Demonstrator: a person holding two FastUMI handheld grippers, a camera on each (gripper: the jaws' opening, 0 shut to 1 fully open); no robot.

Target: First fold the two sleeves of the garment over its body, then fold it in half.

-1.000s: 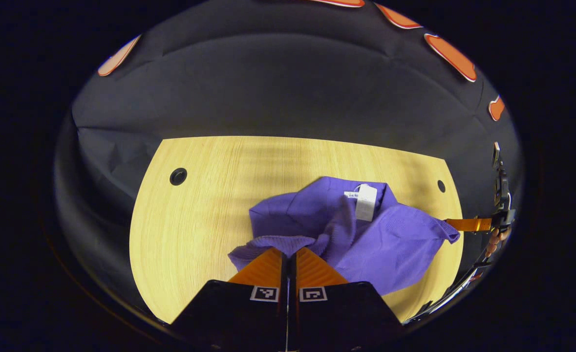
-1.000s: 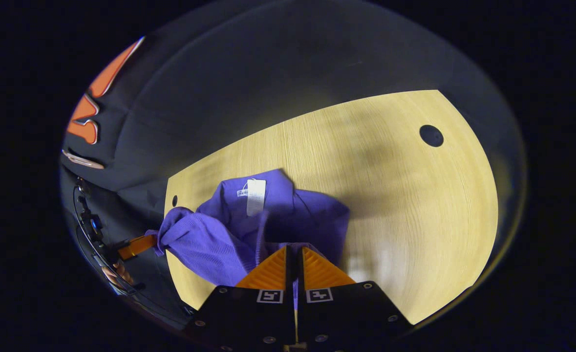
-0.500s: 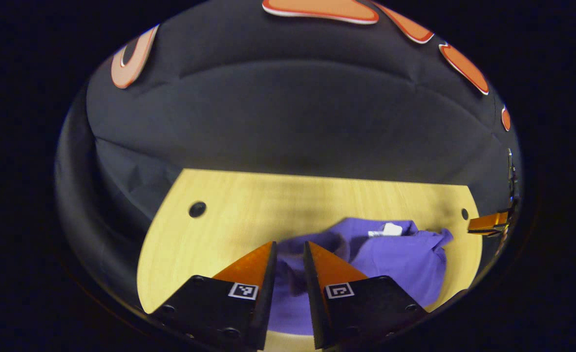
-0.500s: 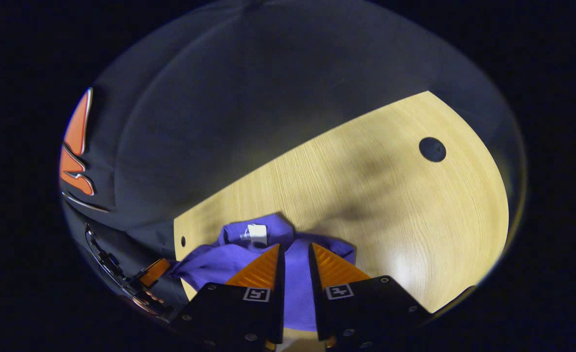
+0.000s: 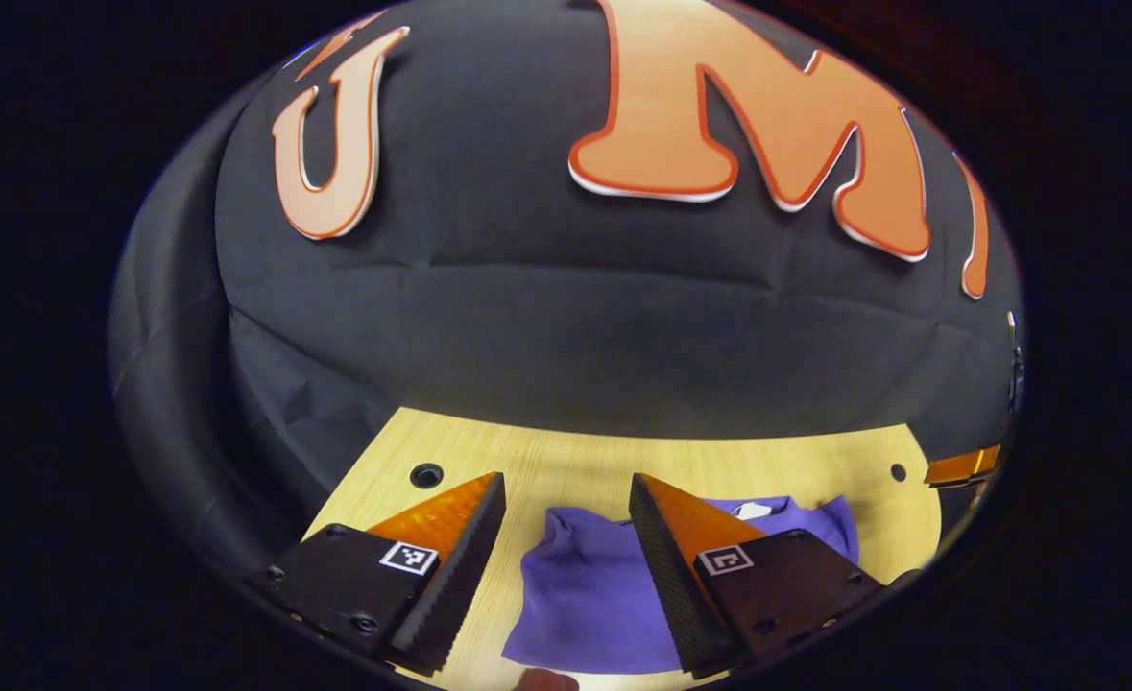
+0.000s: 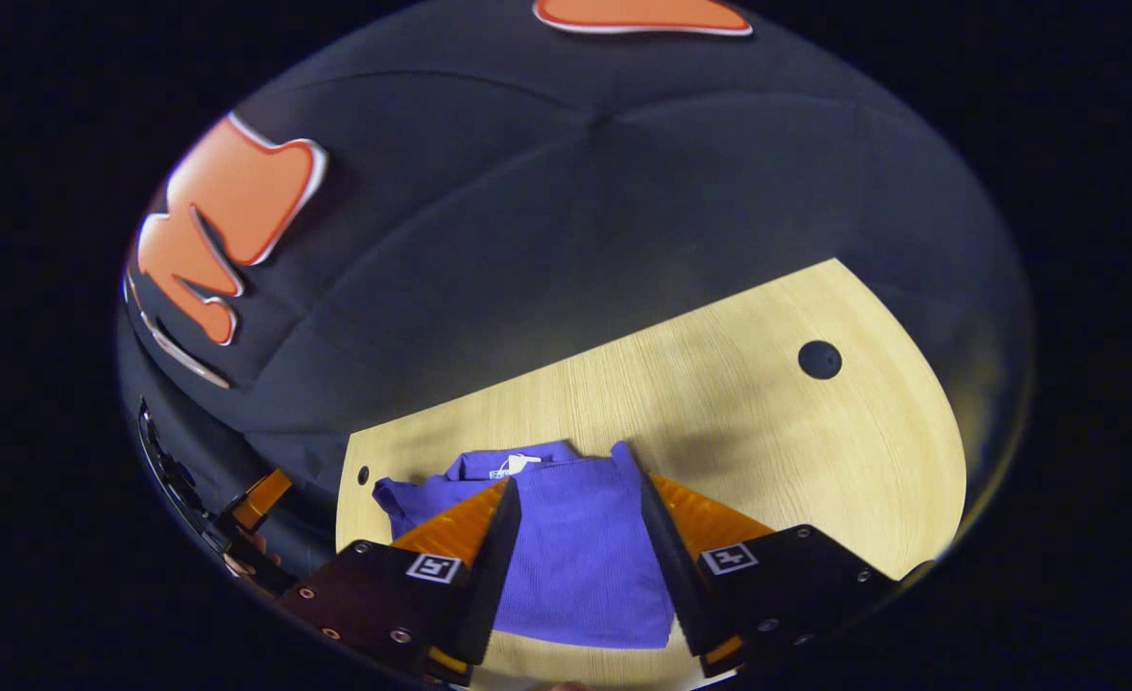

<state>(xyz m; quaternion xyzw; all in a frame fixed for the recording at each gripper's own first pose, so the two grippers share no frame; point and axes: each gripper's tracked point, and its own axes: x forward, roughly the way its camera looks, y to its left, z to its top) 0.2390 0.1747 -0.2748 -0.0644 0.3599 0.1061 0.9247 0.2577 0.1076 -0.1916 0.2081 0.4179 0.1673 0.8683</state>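
Wooden table [image 6: 777, 451] carries the purple garment [image 6: 575, 557], lying flat on the table's near part, folded into a compact block. White tag [image 6: 513, 465] sits at the garment's far edge. Left gripper [image 5: 566, 566] spread wide over the garment, pinching nothing. Right gripper [image 6: 580, 566] also spread, garment visible between its fingers, nothing gripped. Dark round hole [image 6: 819, 359] in the table, well apart from the garment.
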